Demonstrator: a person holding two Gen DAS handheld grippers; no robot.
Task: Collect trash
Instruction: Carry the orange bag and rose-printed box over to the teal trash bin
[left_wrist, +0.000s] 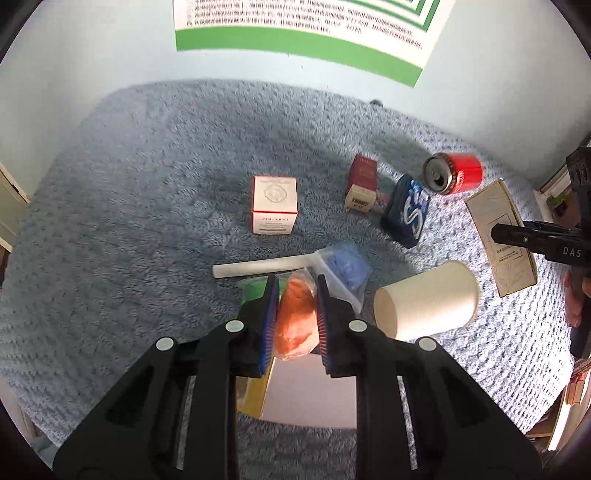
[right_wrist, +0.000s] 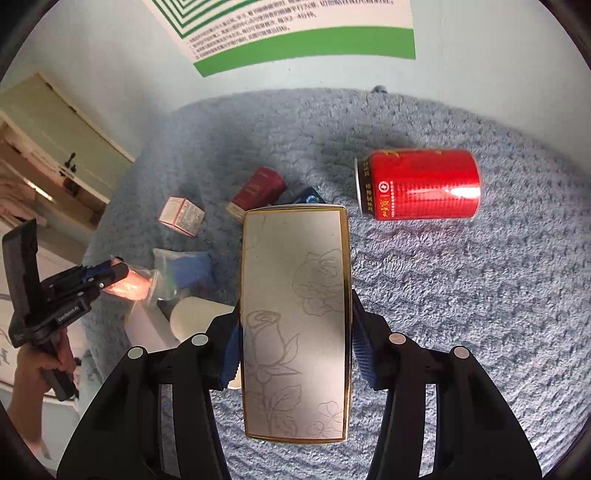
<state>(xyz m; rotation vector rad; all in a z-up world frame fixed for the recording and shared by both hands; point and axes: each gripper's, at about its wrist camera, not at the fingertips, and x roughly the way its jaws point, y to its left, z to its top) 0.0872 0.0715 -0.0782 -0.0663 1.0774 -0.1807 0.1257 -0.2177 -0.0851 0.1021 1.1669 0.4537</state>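
Floor: blue-grey shag carpet (left_wrist: 147, 206) lying across mid frame | Wall: pale wall (right_wrist: 498, 55) carrying green-bordered poster (left_wrist: 306, 33), top | Furniture: cream cabinet (right_wrist: 62, 136) standing upper left

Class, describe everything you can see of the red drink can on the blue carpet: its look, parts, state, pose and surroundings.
The red can looks like shiny metal, with gold print on red and a dark band near its silver top. It lies on its side on the fluffy blue carpet, top facing the dark blue box; the left wrist view shows the opening. Nothing grips it, and it appears to touch only the carpet.
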